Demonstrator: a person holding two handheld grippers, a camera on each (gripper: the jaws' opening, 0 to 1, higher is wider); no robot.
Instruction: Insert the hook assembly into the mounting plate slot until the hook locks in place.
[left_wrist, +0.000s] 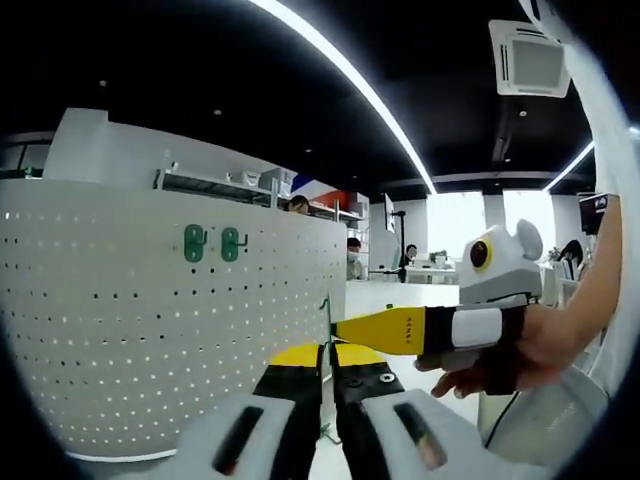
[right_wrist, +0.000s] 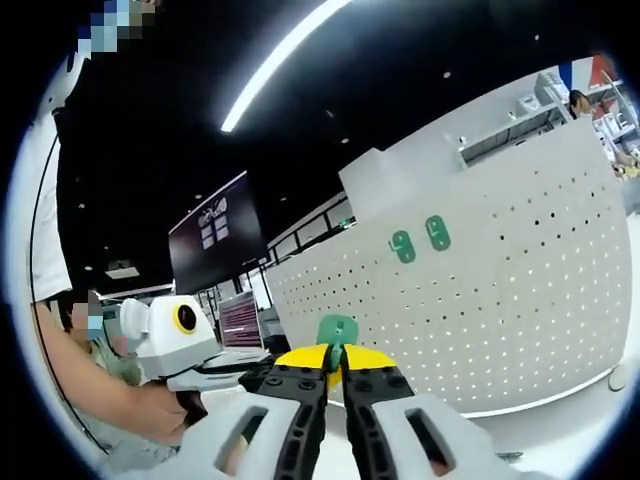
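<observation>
- Left gripper (left_wrist: 327, 372): we note black jaws with yellow tips, a round screw head on the right jaw, and white housings with dark slots below.
- Right gripper (right_wrist: 334, 375): same build in its own view, with black studded jaws, yellow tips and white slotted housings.
- In the left gripper view, the right gripper (left_wrist: 336, 331) shows a long yellow jaw with small dark lettering, then white and black bands at the grip.
- The person wears a white short sleeve (right_wrist: 45, 235); a thin dark cable runs along it.
</observation>
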